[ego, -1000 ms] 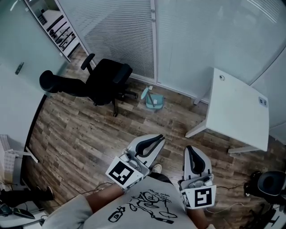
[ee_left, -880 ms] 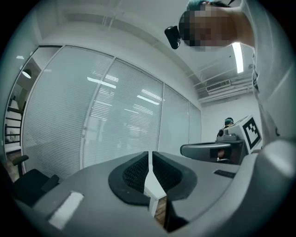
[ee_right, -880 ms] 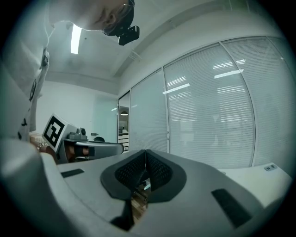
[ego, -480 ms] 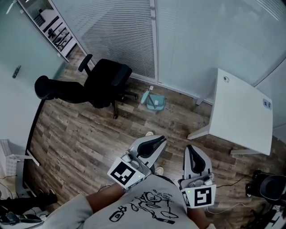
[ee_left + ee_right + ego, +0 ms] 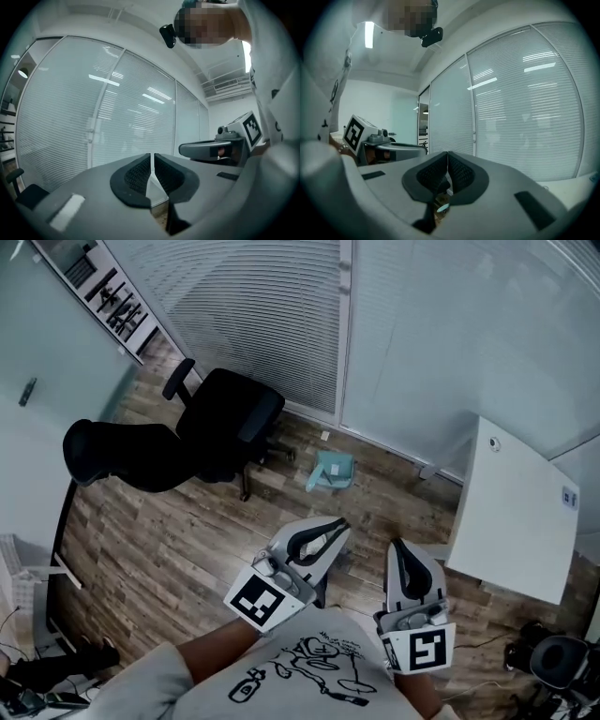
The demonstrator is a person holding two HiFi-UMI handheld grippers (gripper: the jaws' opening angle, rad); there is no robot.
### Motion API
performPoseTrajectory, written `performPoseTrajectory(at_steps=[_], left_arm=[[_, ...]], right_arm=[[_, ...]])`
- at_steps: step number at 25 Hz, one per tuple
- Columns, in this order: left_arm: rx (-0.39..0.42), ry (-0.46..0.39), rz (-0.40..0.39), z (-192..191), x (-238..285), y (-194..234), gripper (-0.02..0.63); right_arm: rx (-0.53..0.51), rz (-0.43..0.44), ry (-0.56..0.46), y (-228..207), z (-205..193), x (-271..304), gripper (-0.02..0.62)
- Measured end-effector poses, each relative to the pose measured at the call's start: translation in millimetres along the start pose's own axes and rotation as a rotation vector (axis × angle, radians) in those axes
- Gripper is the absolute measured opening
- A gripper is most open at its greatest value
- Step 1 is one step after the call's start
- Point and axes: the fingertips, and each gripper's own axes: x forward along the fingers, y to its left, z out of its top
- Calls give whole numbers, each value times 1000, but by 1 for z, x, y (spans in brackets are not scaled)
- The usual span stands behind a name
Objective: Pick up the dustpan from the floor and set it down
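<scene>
- Two grippers, both empty: left gripper (image 5: 339, 525) has its jaws pressed together, right gripper (image 5: 397, 550) likewise, with nothing between either pair.
- Dustpan (image 5: 333, 471) lies on the wood floor (image 5: 169, 540) ahead of both grippers and well apart from them. It is near the glass wall (image 5: 422, 343) and just right of the chair (image 5: 225, 418).
- Risk: closed jaws reach the dustpan and only shove it along the floor. They likely need to open before contact.
- Risk: the handle looks thin and its tilt is hard to read from here. A grab on the pan's rim could let it swing or slip out.
- Risk: the chair base sits near the dustpan, so a reach from the left could bump a leg or caster.
- Risk: the table (image 5: 516, 507) is on the right gripper's side, and a wide swing could clip its edge.
- Risk: going low to the floor, a gripper tip may scrape the boards or pin the dustpan flat.
</scene>
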Motion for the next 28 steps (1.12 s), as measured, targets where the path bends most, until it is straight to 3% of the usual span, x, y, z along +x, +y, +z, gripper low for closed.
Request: performPoseTrajectory(at_steps=[6,13,28], left_arm=[[16,-9,54,20,20,89,21],[33,-16,39,32,39,144,21],[39,2,45,22,70,152,21]], right_arm=[[-27,32,-9,-12,18,87,3],[-3,31,0,-13,28,150,3],[-37,42,12,-42,19,168,3]])
